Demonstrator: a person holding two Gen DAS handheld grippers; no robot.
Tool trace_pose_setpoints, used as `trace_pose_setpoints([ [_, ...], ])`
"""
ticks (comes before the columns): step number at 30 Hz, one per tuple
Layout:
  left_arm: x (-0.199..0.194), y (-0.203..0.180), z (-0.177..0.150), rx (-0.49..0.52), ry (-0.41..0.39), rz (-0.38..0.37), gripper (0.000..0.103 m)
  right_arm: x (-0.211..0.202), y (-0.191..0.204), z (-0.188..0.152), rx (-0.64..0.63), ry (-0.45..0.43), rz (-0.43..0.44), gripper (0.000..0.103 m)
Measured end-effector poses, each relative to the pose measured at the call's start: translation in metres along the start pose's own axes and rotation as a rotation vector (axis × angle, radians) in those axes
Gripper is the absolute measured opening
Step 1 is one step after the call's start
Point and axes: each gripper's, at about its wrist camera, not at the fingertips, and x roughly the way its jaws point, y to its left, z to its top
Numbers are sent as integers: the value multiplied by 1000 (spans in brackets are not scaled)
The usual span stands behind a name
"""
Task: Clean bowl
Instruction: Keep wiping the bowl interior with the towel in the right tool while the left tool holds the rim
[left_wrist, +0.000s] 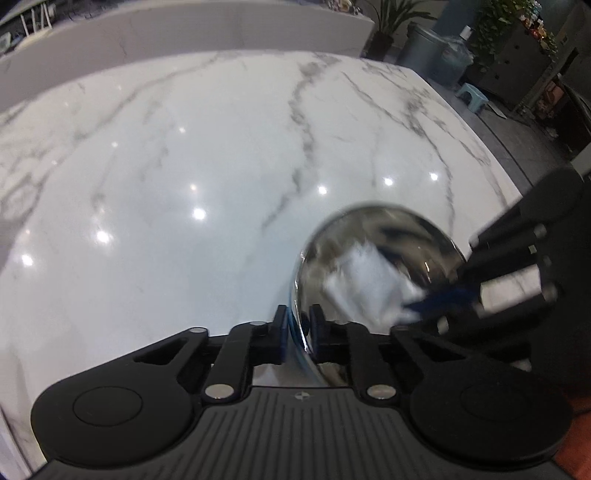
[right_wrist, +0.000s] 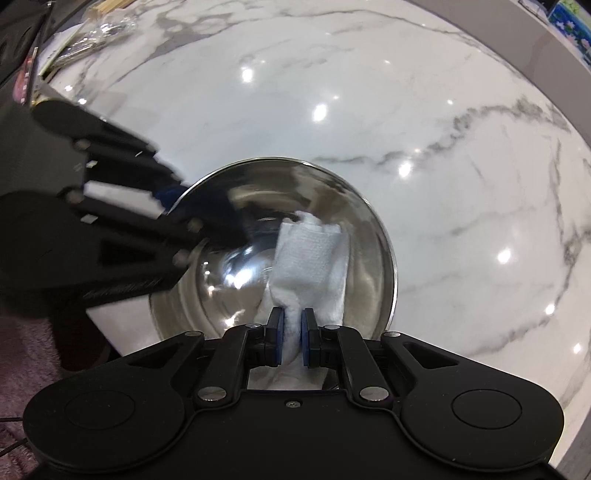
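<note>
A shiny steel bowl (right_wrist: 221, 269) stands on the white marble table (right_wrist: 461, 184). My right gripper (right_wrist: 291, 334) is shut on a folded white paper towel (right_wrist: 310, 254) that lies against the bowl's inner wall. My left gripper (left_wrist: 298, 332) is shut on the bowl's rim (left_wrist: 297, 291), one finger inside and one outside. In the left wrist view the bowl (left_wrist: 373, 229) sits at lower right with the towel (left_wrist: 369, 280) inside and the right gripper (left_wrist: 436, 301) reaching in from the right. In the right wrist view the left gripper (right_wrist: 173, 206) holds the rim from the left.
The marble table (left_wrist: 184, 166) spreads far and left of the bowl. Clear plastic wrapping and sticks (right_wrist: 96, 29) lie at the table's far left corner. A low white wall (left_wrist: 184, 33) runs behind the table. Plants, a bin and a small stool (left_wrist: 472, 96) stand beyond its right edge.
</note>
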Motion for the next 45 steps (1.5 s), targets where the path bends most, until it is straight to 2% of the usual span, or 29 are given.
trace_pose_setpoints([
  [5,1,0,1,1,-15,8,10,-3,5,3,11,-20,149,8],
  [11,0,-1,-1,21,-20,13,10,3,7,3,-17,21,139,8],
  [14,1,-1,0,23,-20,12,10,2,7,3,-51,34,79,8],
  [16,2,-1,1,25,-19,12,10,0,8,3,-79,31,3,8],
  [20,2,-2,0,34,-17,17,11,-4,7,5,-117,-34,-146,7],
  [21,2,-2,0,34,-17,17,11,-5,5,6,-113,-57,-160,7],
  [27,2,-3,0,34,-16,16,10,-3,1,3,-105,-58,-134,8],
  [30,2,-4,0,38,-16,20,10,-1,-1,2,-68,-54,-55,8],
  [34,1,-3,0,27,-12,18,11,-3,-7,1,-21,-74,-2,8],
  [36,2,-2,0,14,11,21,17,-2,-9,1,-4,-76,8,8],
  [38,3,0,-2,-4,42,21,32,-2,-10,0,6,-77,15,8],
  [41,3,4,-5,-16,66,9,36,-2,-10,-2,11,-78,20,8],
  [45,1,2,-9,-2,79,-8,37,-2,-10,0,30,-78,30,7],
])
